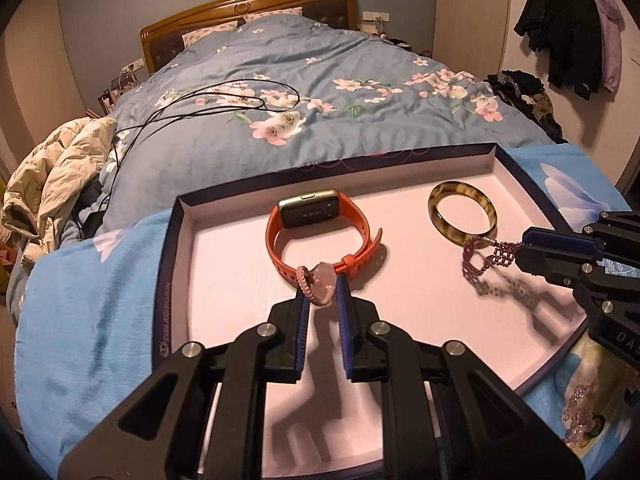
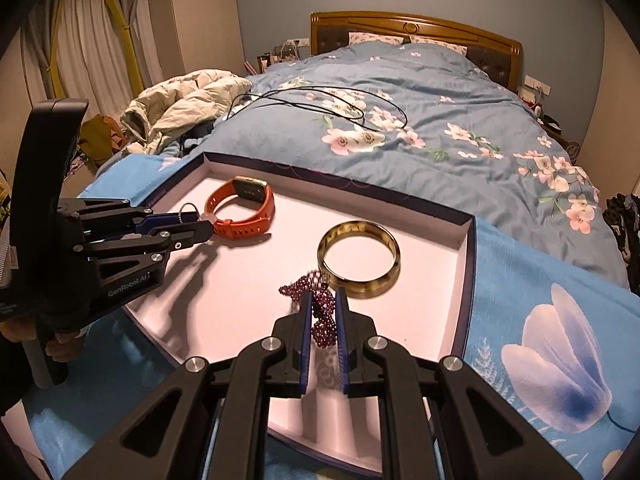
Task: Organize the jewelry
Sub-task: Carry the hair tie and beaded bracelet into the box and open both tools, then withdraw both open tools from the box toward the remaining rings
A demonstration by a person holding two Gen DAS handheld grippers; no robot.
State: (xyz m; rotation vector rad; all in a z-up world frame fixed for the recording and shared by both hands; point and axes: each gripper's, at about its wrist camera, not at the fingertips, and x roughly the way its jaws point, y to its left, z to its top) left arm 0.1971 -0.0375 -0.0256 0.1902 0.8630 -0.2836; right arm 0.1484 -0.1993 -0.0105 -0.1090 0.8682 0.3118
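A shallow white tray [image 1: 224,256] [image 2: 436,292] with a dark rim lies on a blue cloth at the foot of the bed. In it sit an orange watch [image 1: 316,232] [image 2: 244,204] and a tortoiseshell bangle [image 1: 462,208] [image 2: 359,259]. My left gripper [image 1: 322,286] [image 2: 200,220] is shut on a pink braided bracelet with a pale heart stone [image 1: 320,284], held just in front of the watch. My right gripper [image 2: 323,300] [image 1: 520,254] is shut on a purple beaded bracelet [image 2: 320,308] [image 1: 486,260], held above the tray beside the bangle.
The blue floral duvet [image 1: 320,80] carries a loose black cable [image 1: 224,100]. A cream jacket [image 1: 60,168] is heaped at the left. Dark coats [image 1: 560,28] hang on the wall at the right. More beaded jewelry [image 1: 580,408] lies on the cloth by the tray's near right corner.
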